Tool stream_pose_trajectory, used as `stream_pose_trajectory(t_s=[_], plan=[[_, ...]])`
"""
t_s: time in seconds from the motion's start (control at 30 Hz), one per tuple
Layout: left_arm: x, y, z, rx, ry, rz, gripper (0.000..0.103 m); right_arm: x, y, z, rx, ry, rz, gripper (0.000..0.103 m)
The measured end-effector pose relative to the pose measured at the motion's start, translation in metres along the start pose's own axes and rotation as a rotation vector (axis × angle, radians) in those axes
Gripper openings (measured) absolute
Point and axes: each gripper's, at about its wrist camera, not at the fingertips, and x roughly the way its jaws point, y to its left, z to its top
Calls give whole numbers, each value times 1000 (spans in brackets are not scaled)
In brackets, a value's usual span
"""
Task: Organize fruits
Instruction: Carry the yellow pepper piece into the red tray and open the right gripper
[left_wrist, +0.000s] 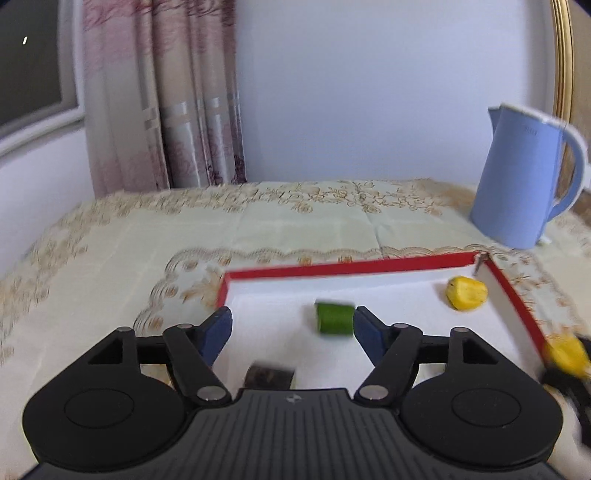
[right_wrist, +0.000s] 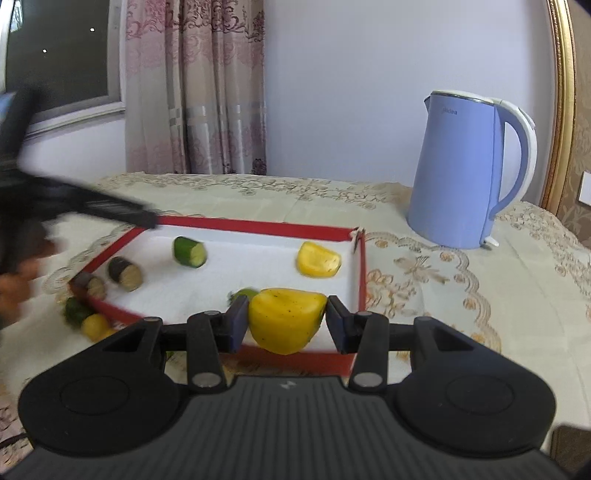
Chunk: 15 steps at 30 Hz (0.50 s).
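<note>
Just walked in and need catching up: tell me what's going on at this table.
A person is sorting cut produce into a red-edged tray. The right tool grips a yellow piece over the tray's near edge. The left tool hangs open over the tray, beside a green piece. Another yellow piece and a dark piece already lie inside; a few pieces wait outside.

Cloth-covered table (right_wrist: 461, 295), red tray (right_wrist: 255, 226), blue kettle (right_wrist: 458, 173), loose fruit pieces (right_wrist: 86, 317)

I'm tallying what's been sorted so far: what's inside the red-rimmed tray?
Inside the red-rimmed tray: a cucumber chunk, a yellow pepper piece and a dark eggplant chunk. The right gripper and its yellow pepper hide the near edge.
</note>
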Motion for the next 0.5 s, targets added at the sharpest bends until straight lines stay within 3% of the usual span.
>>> stream_pose_trajectory(t_s=[0.1, 0.27, 0.5], plan=[[-24, 18, -21, -40, -10, -29, 72, 21, -4, 12, -2, 15, -14, 42], [-50, 38, -55, -58, -30, 30, 72, 61, -14, 28, 11, 64, -56, 42], [-55, 75, -84, -103, 40, 26, 72, 99, -25, 28, 43, 133, -84, 42]])
